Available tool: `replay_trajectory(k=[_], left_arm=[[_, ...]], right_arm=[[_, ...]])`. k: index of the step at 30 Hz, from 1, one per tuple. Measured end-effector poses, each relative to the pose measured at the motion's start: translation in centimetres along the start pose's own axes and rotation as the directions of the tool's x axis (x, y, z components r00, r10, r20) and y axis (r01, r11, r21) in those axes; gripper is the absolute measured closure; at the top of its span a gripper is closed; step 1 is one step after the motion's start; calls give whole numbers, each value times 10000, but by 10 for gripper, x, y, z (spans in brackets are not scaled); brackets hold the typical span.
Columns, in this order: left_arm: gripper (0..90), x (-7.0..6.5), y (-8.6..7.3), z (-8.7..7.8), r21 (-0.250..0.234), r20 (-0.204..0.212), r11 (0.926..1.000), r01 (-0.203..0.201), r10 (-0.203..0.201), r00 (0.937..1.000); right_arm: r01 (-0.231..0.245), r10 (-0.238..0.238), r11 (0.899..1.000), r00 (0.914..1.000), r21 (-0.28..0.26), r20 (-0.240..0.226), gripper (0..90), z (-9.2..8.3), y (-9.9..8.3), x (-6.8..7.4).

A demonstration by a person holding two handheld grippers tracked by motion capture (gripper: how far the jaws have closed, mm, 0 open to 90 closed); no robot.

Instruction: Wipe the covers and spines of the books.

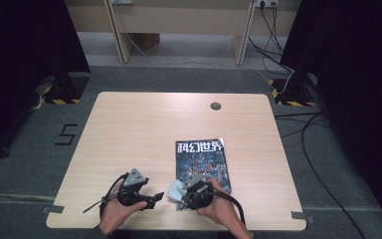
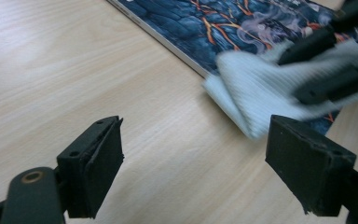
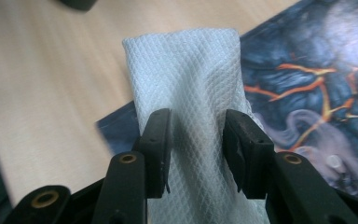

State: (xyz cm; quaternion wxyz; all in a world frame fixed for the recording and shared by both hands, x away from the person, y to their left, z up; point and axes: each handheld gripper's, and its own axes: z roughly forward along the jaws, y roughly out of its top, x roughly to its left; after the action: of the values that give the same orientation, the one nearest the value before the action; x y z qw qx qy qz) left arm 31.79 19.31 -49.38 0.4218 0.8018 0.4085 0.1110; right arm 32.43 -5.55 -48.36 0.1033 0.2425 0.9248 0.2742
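Observation:
A dark magazine (image 1: 201, 159) with orange lava art lies on the wooden table (image 1: 129, 129), right of its middle near the front. A folded white cloth (image 1: 175, 189) rests over the magazine's near left corner. My right gripper (image 1: 180, 195) is shut on that cloth (image 3: 186, 70), which bunches between its pads above the cover (image 3: 317, 70). My left gripper (image 1: 154, 200) hovers just left of the cloth (image 2: 256, 88) with its jaws (image 2: 196, 163) open and only bare tabletop between them. In the left gripper view, the right gripper (image 2: 326, 60) pinches the cloth beside the magazine's edge (image 2: 205, 23).
A round cable hole (image 1: 215, 105) sits near the table's far edge. Black curtains stand at both sides, and cables (image 1: 303, 129) trail over the floor at the right. A pale desk frame (image 1: 179, 20) stands beyond the table.

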Motion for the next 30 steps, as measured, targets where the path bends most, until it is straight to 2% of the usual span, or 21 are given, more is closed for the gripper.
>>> replay_trajectory(k=[5,10,12,19,23,26,28,30], left_arm=[[181,10,-1,-4,-157,-339,9997,206,-211,9992],[183,17,-1,-4,-148,-522,9992,359,-367,9980],[184,20,-1,-4,-122,-574,9991,400,-406,9975],[187,25,-1,-2,-63,-742,9989,470,-473,9961],[189,26,-2,-3,-88,-799,9986,524,-529,9954],[189,26,-2,-2,-76,-822,9987,504,-509,9953],[189,25,-3,-2,2,-785,9990,436,-435,9960],[189,22,-3,0,36,-693,9992,392,-389,9968]], right_arm=[[195,-198,9998,9995,-92,-260,619,-4,-5,10],[72,-72,10000,9991,-8,-411,610,-3,-4,7],[260,-261,9997,9992,-44,-296,618,-2,-2,10],[646,-655,9978,9961,-179,-589,620,6,10,23],[201,-214,9996,9968,-174,-771,617,4,5,14],[-68,66,10000,9989,-34,-460,616,-2,-3,2],[-471,471,9989,9983,13,-332,615,-9,-14,-9],[-900,900,9959,9959,1,14,614,-16,-26,-21]])
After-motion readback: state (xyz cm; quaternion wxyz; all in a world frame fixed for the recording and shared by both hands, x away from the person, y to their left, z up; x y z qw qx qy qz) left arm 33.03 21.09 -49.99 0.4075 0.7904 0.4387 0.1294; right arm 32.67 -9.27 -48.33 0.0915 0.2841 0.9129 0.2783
